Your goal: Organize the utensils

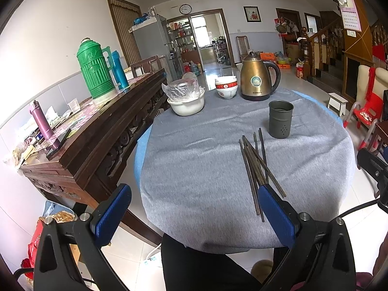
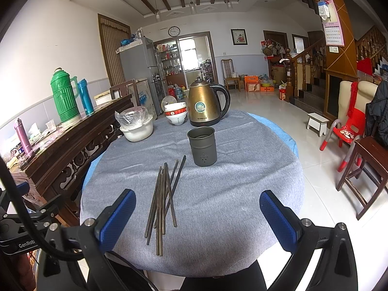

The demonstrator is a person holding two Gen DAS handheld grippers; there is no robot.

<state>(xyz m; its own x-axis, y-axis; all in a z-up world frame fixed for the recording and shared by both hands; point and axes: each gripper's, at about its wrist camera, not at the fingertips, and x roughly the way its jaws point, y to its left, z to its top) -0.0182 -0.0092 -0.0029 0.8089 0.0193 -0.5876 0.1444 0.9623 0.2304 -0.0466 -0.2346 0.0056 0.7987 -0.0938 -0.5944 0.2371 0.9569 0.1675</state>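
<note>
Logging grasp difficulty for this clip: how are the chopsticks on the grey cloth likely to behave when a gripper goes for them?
The chopsticks look thin and stiff, so they probably won't flex. They lie flat in a crossed, overlapping pile, so pinching one may drag or scatter its neighbours. The soft grey tablecloth should limit rolling, though their slim profile gives the wide-open right gripper little to grip.

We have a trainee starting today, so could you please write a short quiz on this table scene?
1. True or false: the chopsticks already stand in the holder.
2. What stands directly behind the holder: A kettle, B green flask, C stool?
3. Are the left gripper and right gripper open or shut?

Key: 1 false, they lie on the cloth; 2 A; 3 both open, empty.
</note>
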